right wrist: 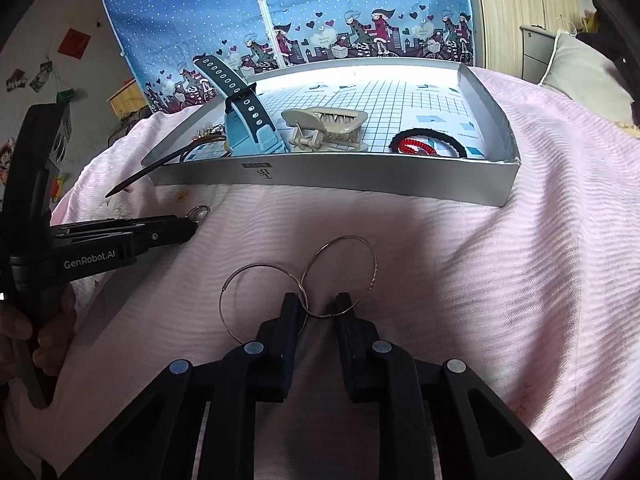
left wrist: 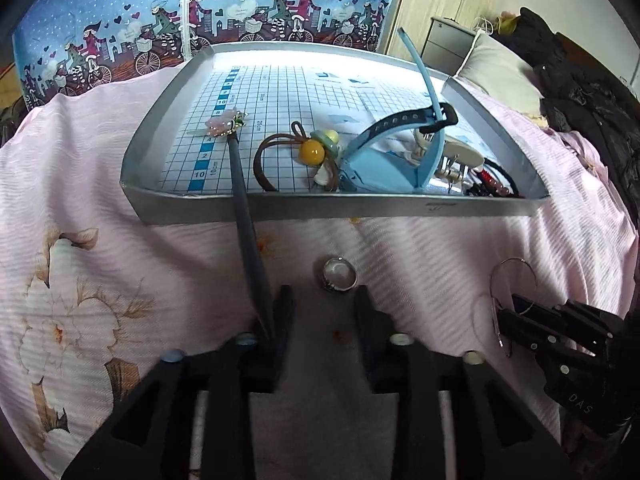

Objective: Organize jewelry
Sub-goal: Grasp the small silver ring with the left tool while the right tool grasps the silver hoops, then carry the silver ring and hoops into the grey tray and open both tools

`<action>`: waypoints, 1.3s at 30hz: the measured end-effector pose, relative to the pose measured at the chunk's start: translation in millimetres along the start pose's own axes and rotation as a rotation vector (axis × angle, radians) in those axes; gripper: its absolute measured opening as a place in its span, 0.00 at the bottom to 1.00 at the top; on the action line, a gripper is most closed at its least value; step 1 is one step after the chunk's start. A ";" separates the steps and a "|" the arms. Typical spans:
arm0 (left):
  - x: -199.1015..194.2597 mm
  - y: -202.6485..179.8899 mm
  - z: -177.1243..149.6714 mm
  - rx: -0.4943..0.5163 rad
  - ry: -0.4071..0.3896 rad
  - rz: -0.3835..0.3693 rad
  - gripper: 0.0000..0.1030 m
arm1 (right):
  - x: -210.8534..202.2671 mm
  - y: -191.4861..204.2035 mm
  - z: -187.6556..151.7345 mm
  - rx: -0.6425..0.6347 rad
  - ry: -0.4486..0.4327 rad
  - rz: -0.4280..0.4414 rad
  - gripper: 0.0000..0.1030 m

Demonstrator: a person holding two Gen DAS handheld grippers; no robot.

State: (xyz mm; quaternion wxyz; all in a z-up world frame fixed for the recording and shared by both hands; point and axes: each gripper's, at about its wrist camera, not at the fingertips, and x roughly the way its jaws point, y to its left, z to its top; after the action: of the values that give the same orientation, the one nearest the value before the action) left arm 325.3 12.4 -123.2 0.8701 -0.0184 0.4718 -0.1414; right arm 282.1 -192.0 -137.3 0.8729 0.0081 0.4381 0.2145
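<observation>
On the bedspread, hoop earrings and a ring lie before the tray.

The sheet was pink with beige flowers, the tray silver with a blue grid, the watch light blue, 2 hoops silver.

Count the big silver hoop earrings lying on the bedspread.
2. Both lie on the pink bedspread in front of the tray, overlapping. The left hoop sits beside the right gripper; the right hoop has its lower arc between that gripper's fingers. None seems hidden.
</observation>
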 end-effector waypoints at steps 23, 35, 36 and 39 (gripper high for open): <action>21.8 -30.1 -0.4 0.169 -0.013 0.046 0.16 | -0.7 -1.8 -0.7 0.012 -0.013 0.011 0.16; 10.1 -55.9 -4.8 0.208 -0.014 -0.049 0.16 | -13.2 -12.2 4.0 0.067 -0.080 0.034 0.06; 10.1 -55.2 -4.1 0.202 -0.015 -0.051 0.16 | -15.5 -12.5 4.8 0.066 -0.091 0.033 0.06; 8.0 -53.1 -2.2 0.177 -0.018 -0.060 0.16 | -21.5 -12.4 7.4 0.060 -0.123 0.029 0.06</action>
State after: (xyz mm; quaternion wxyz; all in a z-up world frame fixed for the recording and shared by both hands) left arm 315.5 -40.4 -122.2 0.8679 0.0431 0.4491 -0.2080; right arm 281.0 -210.2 -118.9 0.8943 0.0536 0.3898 0.2132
